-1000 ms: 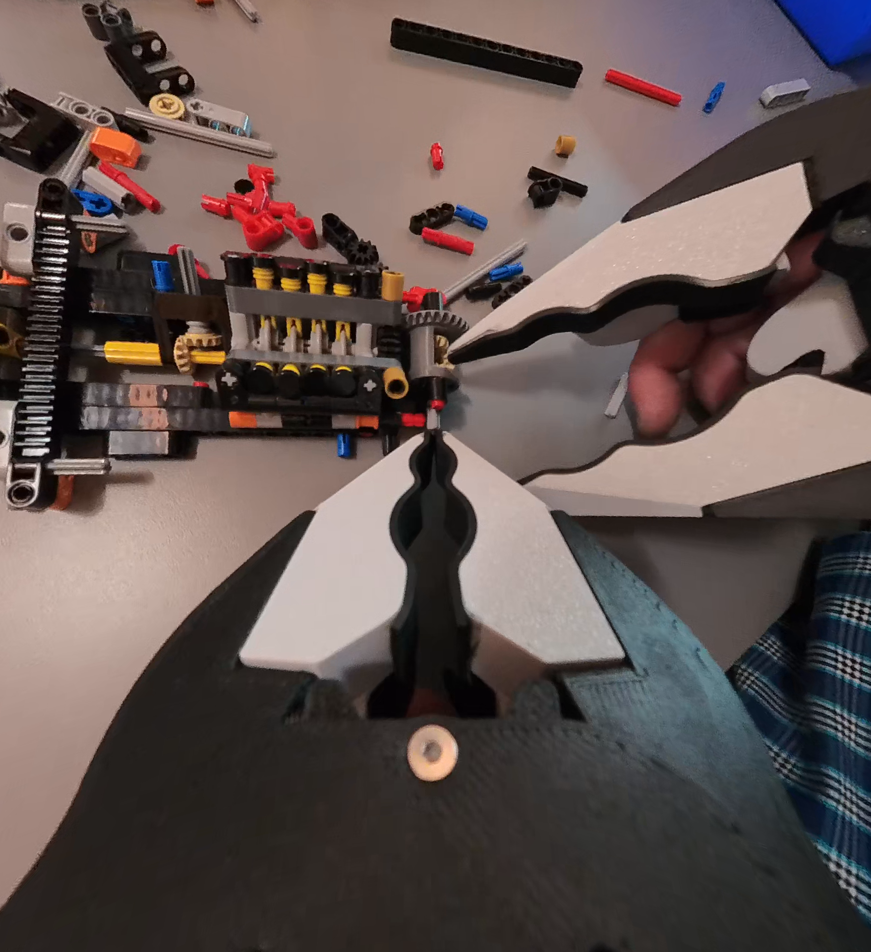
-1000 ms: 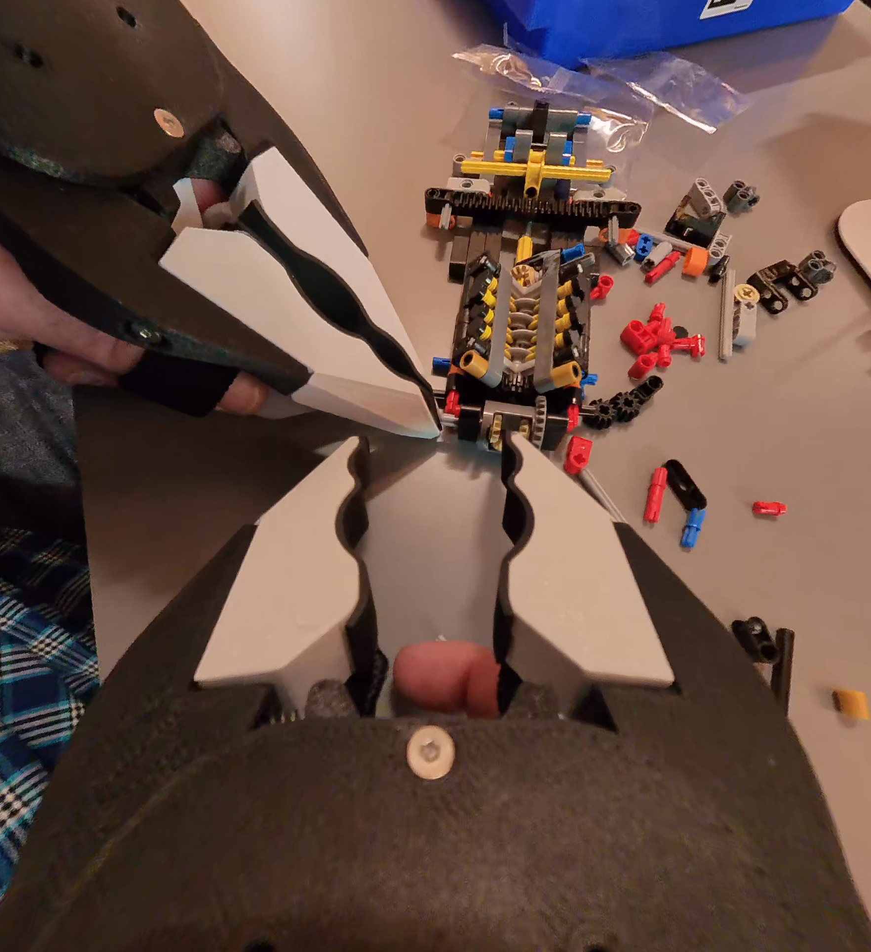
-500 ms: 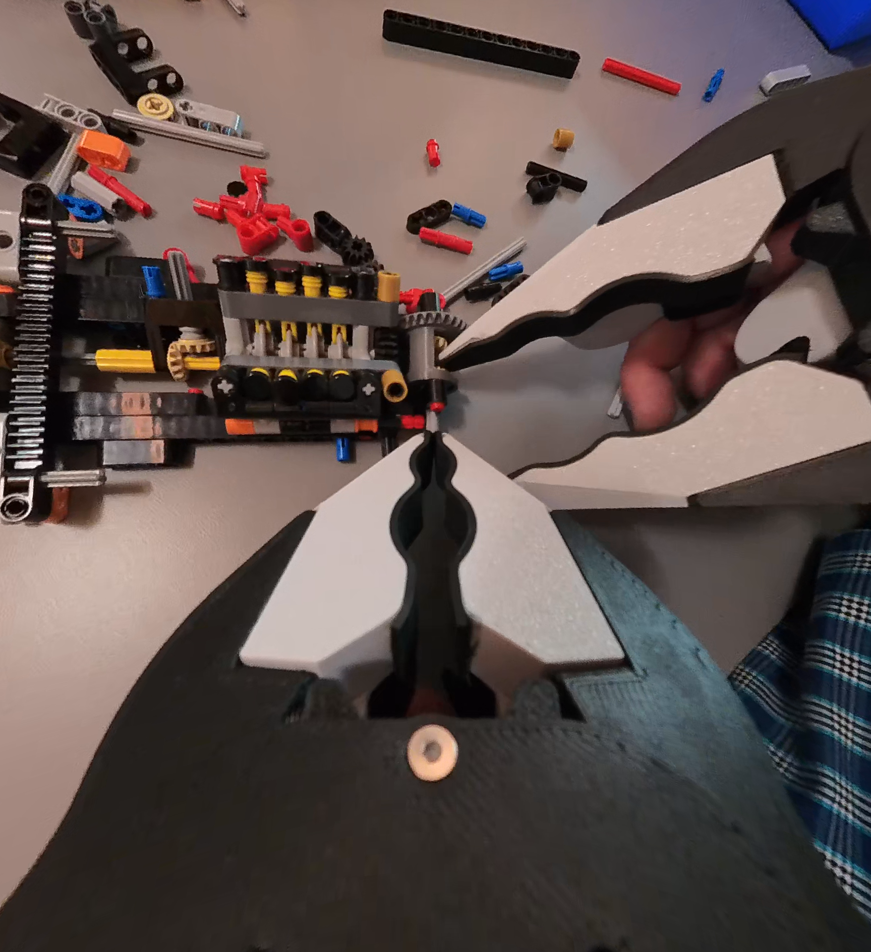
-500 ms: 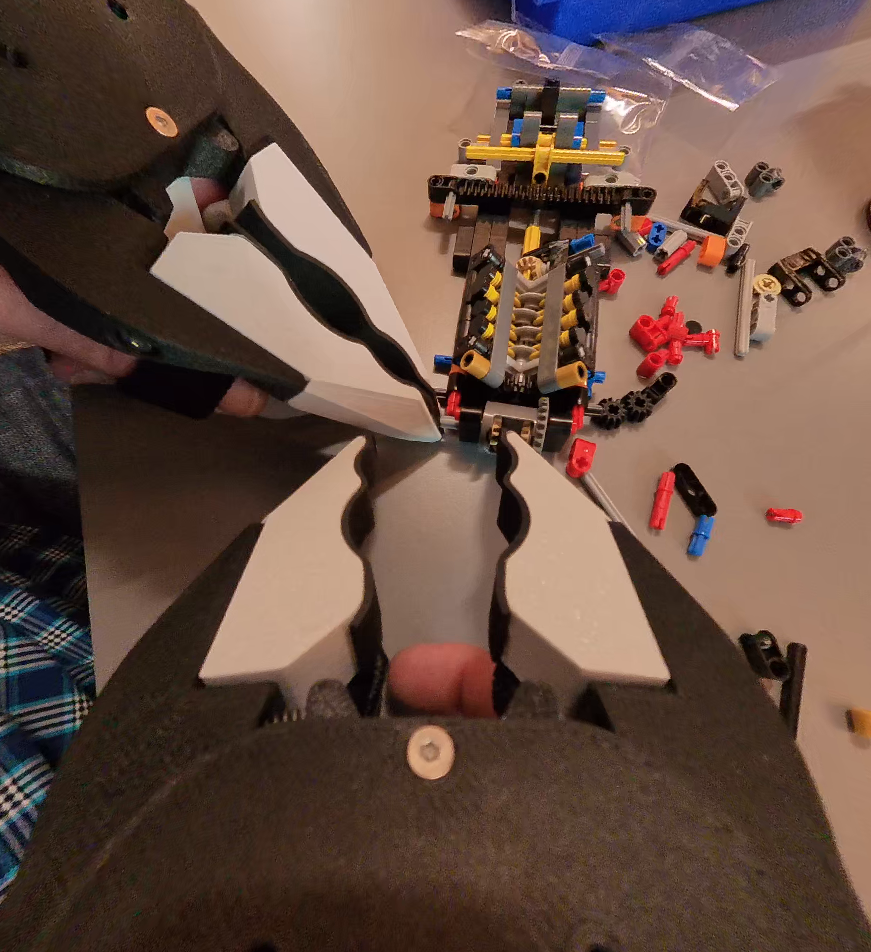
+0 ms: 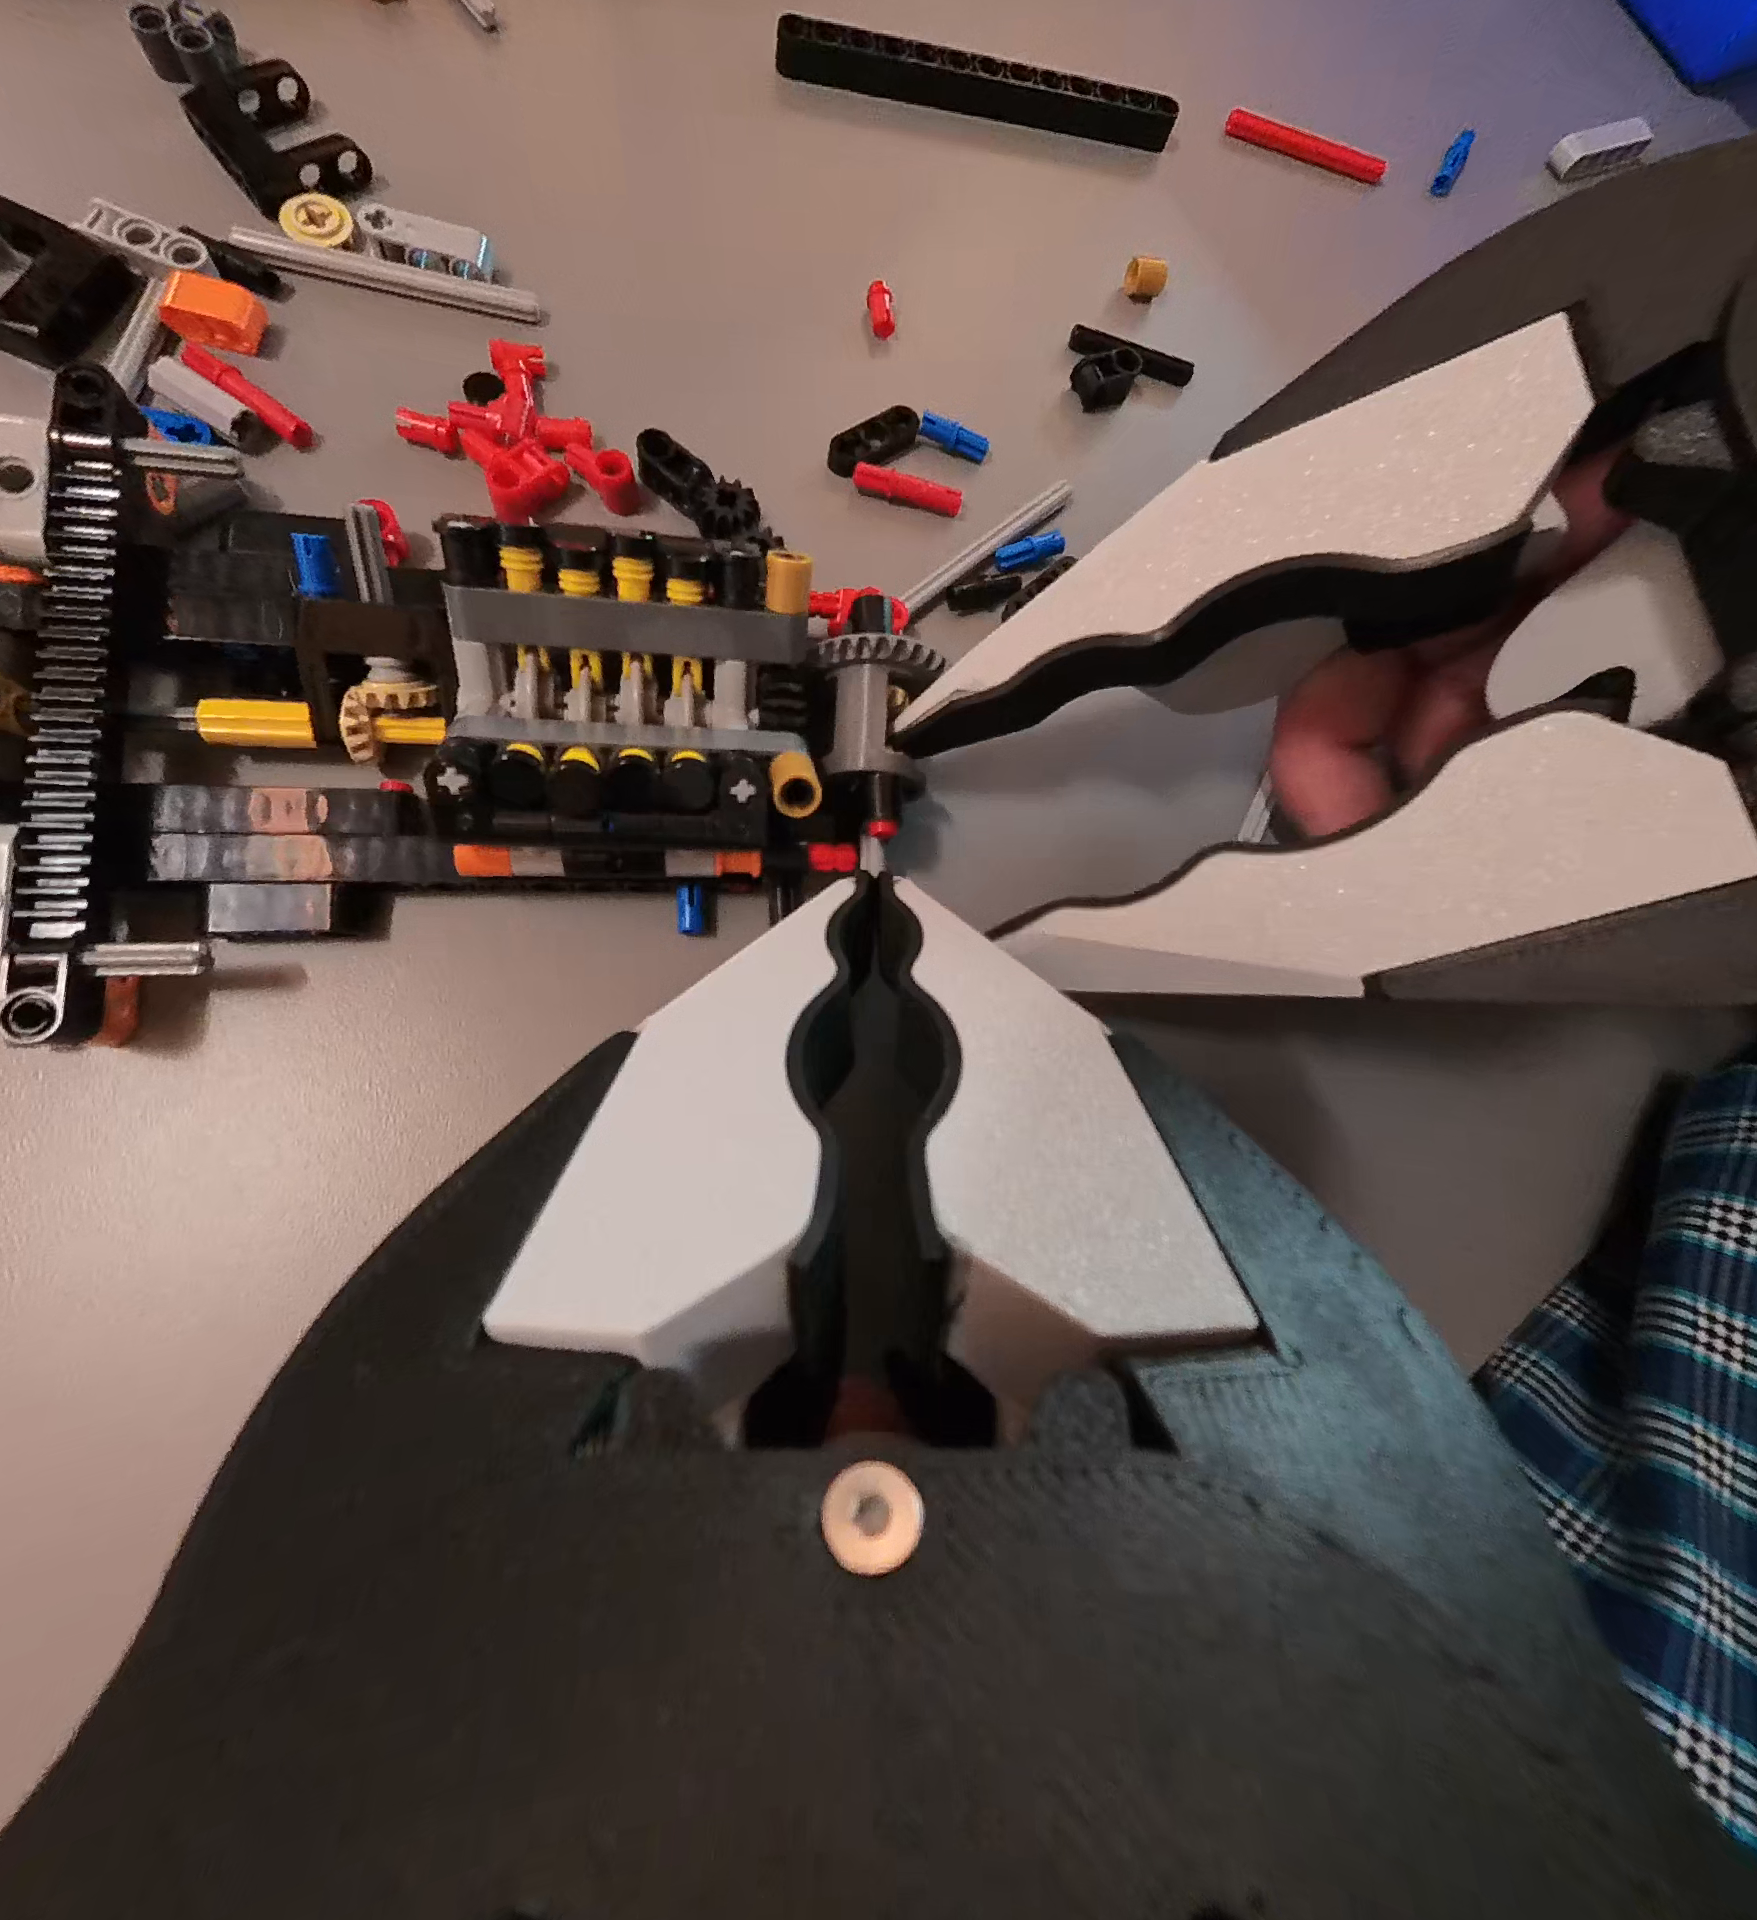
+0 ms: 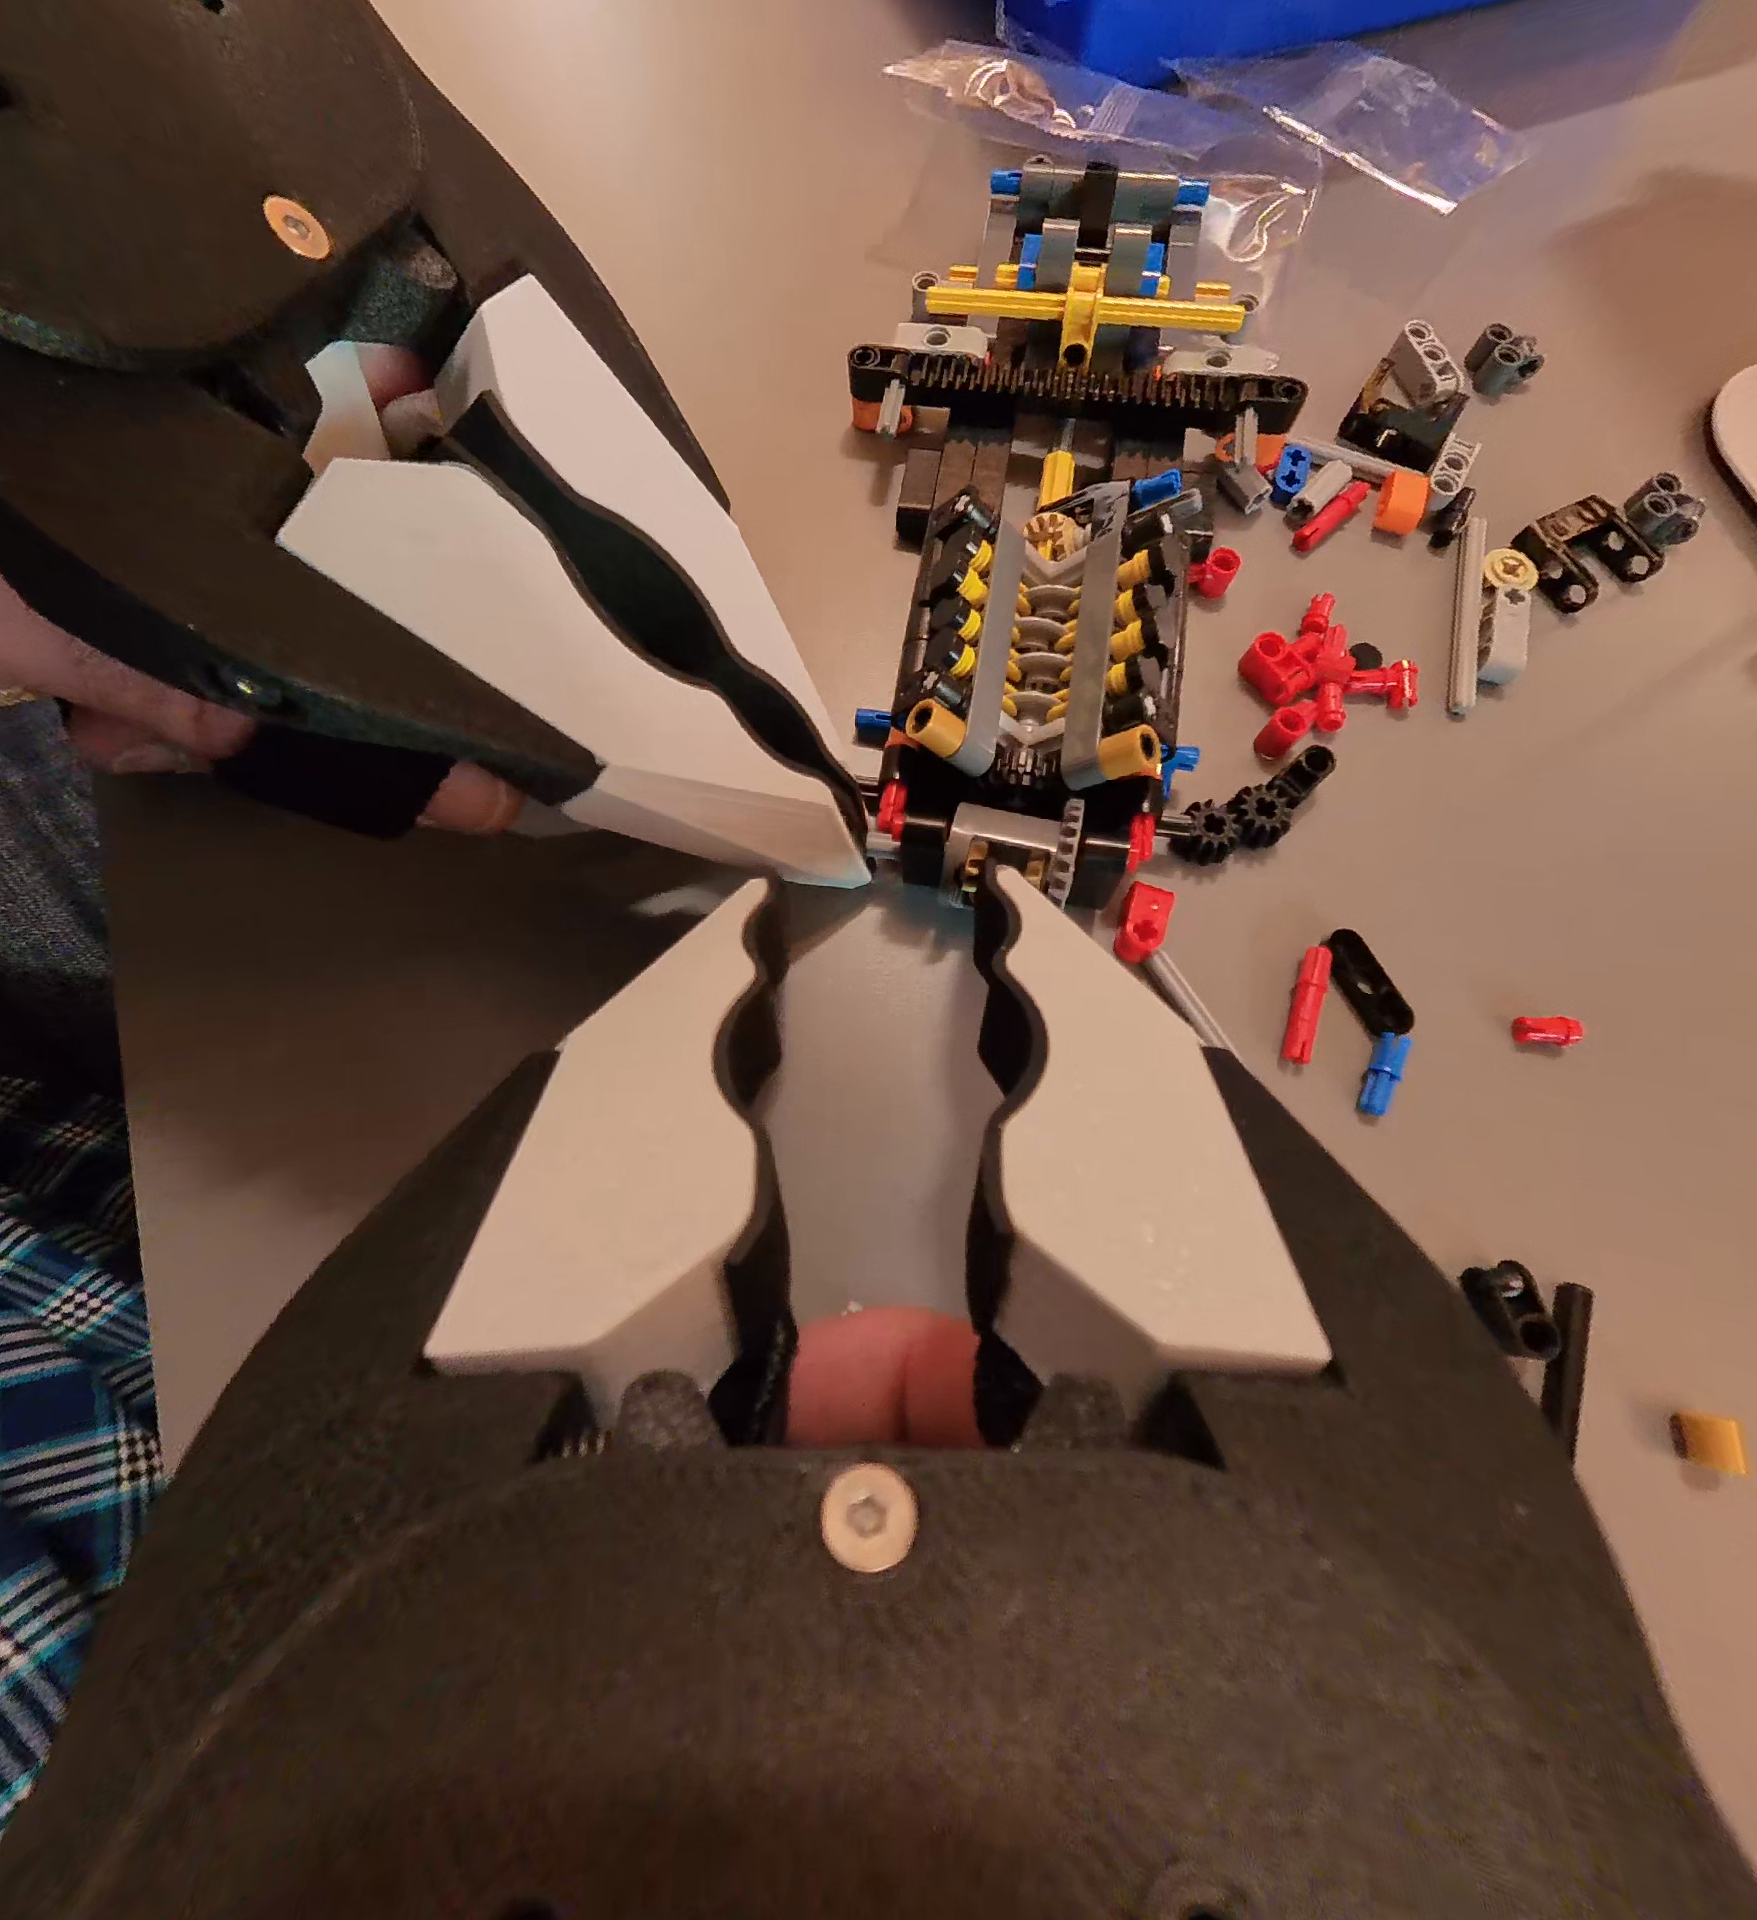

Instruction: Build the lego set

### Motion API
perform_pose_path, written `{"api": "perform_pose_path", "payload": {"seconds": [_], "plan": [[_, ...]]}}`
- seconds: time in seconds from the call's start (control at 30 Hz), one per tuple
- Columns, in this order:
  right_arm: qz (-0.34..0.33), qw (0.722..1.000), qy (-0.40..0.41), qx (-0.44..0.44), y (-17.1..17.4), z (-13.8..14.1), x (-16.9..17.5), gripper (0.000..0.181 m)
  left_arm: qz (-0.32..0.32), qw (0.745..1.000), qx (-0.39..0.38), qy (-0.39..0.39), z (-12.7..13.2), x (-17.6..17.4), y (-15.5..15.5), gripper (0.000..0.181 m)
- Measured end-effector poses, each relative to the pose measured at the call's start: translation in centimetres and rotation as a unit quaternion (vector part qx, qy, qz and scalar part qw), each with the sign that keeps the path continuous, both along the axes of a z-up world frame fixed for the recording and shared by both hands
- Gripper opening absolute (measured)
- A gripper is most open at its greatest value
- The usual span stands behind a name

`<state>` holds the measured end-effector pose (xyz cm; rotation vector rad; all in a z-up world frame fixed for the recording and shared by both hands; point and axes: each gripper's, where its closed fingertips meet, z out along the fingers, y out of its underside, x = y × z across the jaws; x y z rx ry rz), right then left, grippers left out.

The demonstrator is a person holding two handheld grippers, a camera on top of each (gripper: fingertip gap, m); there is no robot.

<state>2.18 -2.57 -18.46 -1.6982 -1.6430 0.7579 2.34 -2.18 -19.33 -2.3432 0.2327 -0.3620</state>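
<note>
The half-built lego chassis [image 5: 593,707], with a black toothed rack, a grey and yellow engine block and a grey gear at its near end, lies on the tan table. My left gripper [image 5: 874,883] is shut on a thin grey axle [image 5: 871,857] that sticks out of the model's side by a red bush. My right gripper [image 5: 947,831] is open, and its upper fingertip touches the model's end by the gear. In the right wrist view the right gripper [image 6: 879,888] is open in front of the chassis [image 6: 1040,644], with the left gripper [image 6: 848,847] coming in from the left.
Loose parts lie around the model: red connectors [image 5: 521,457], a long black beam [image 5: 978,88], a red axle [image 5: 1305,145], black gears [image 6: 1238,816]. Clear plastic bags [image 6: 1217,125] and a blue box [image 6: 1217,21] lie beyond it. Plaid cloth [image 5: 1684,1351] is at the near edge. Both grippers' tips are close together, under 4 cm apart. The long black beam [image 5: 978,88] is about 20 centimeters from both grippers' fingertips.
Almost nothing. Both grippers stay at the model's near end, the left shut on the axle and the right open. The views have shifted only slightly.
</note>
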Motion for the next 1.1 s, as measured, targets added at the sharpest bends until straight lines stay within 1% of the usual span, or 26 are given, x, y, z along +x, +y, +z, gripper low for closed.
{"api": "perform_pose_path", "payload": {"seconds": [0.47,0.53,0.57,0.73,0.83,0.9,1.0,1.1], "plan": [[-0.002,1.000,0.001,0.003,0.1,0.0,0.0,0.034,0.002,1.000,-0.001,-0.001,0.0,0.0,0.1,0.000],[0.005,1.000,0.002,-0.010,-0.2,0.0,-0.1,0.045,0.003,1.000,0.001,0.001,0.0,0.0,0.2,0.000],[0.006,1.000,0.005,-0.018,-0.2,0.1,-0.1,0.048,0.002,1.000,0.002,-0.002,0.0,0.0,0.3,0.000],[0.006,0.999,0.026,-0.032,-0.5,0.9,0.6,0.044,0.008,1.000,0.011,-0.014,0.3,0.1,0.2,0.000],[0.005,0.998,0.042,-0.037,-0.4,1.4,1.5,0.049,0.009,1.000,0.024,-0.009,0.6,0.2,0.1,0.000],[-0.001,0.998,0.053,-0.025,0.6,1.8,2.3,0.040,0.011,1.000,0.027,0.002,0.6,0.1,-0.2,0.000],[-0.015,0.999,0.042,0.001,3.0,1.4,2.9,0.037,0.015,0.999,0.033,0.011,0.7,0.1,-0.5,0.005],[0.006,0.999,0.038,0.018,4.1,1.3,2.5,0.035,0.020,0.999,0.034,0.028,0.6,0.0,-0.6,0.010]]}}
